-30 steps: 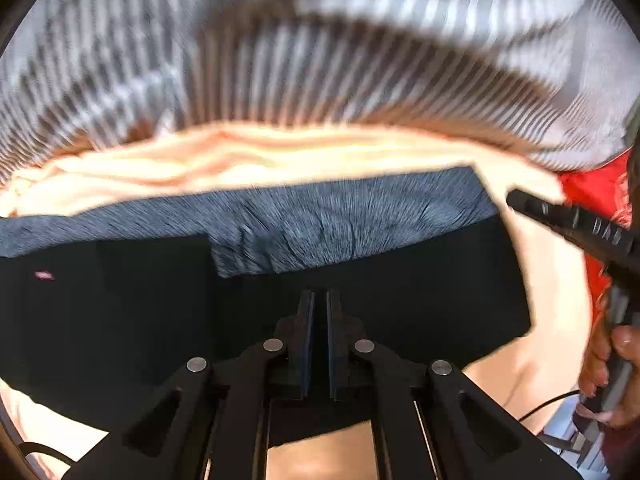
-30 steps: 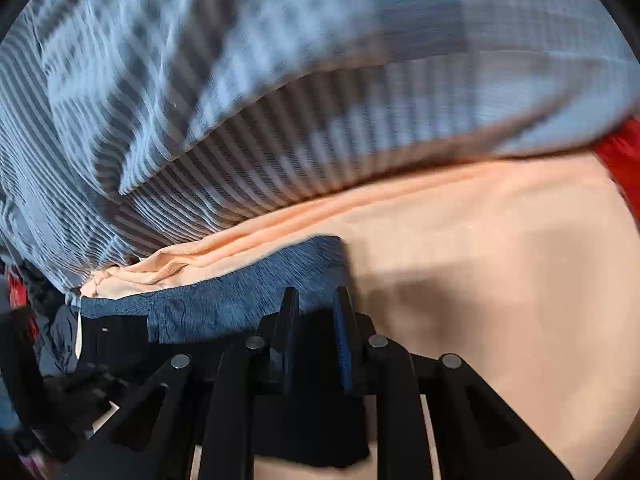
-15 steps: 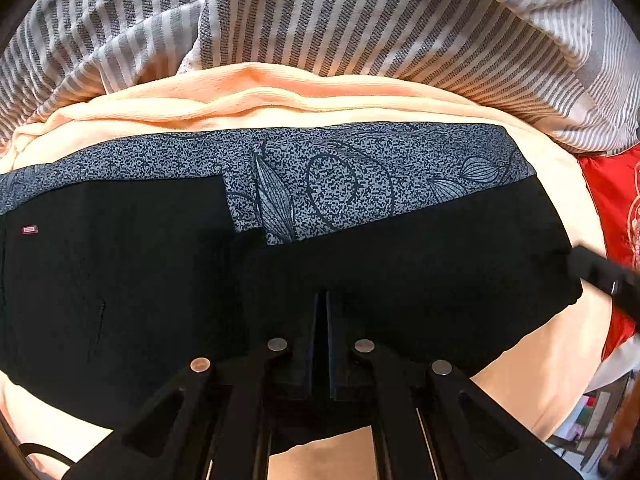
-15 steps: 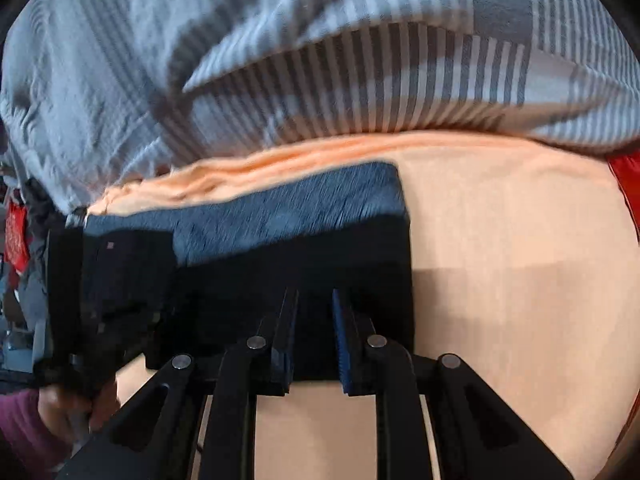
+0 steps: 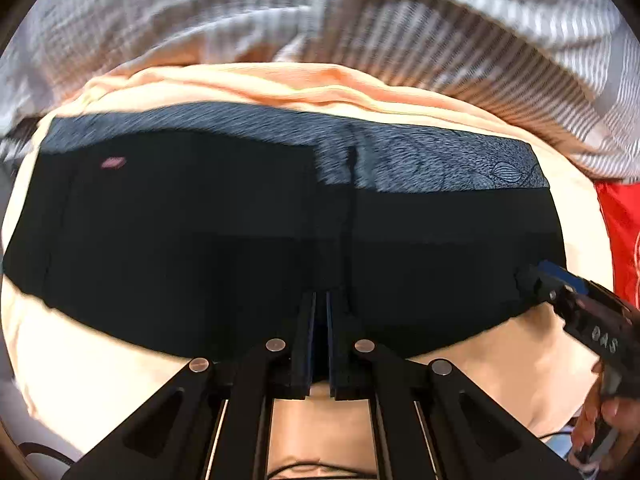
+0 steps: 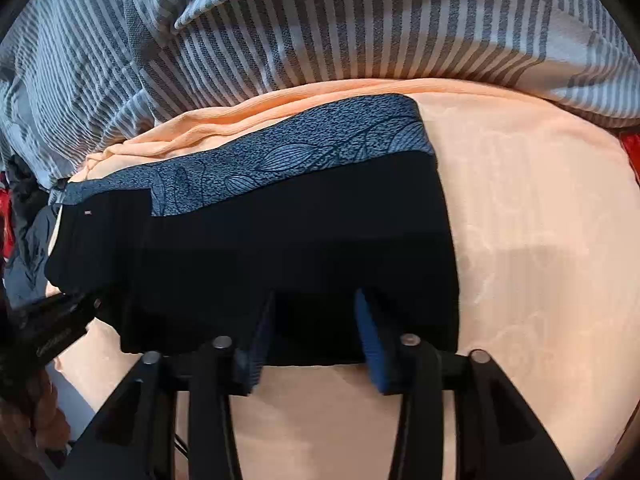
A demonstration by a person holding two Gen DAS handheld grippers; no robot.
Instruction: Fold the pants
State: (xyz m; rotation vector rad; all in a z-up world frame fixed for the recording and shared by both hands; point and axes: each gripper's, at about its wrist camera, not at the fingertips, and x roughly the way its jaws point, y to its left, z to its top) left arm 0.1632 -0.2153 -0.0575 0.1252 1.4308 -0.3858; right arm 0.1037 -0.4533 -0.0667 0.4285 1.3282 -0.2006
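The pants (image 5: 248, 240) lie flat and folded on a peach blanket (image 5: 500, 364), which covers the bed. They are black, and along their far edge runs a grey-blue band with a leaf pattern (image 6: 328, 148). A small pink label (image 5: 113, 163) sits near the left end of the pants. Behind the blanket there is a striped grey and white duvet (image 6: 360, 32), bunched up. A red cloth (image 5: 620, 224) shows at the right side.

The left gripper (image 5: 319, 336) is at the near edge of the pants, and its fingers are almost together, with only a thin gap; if some cloth is pinched between them, one cannot tell. The right gripper (image 6: 316, 328) is over the near edge at the right end of the pants, and its fingers stand wide apart, with the black cloth between them but not clamped
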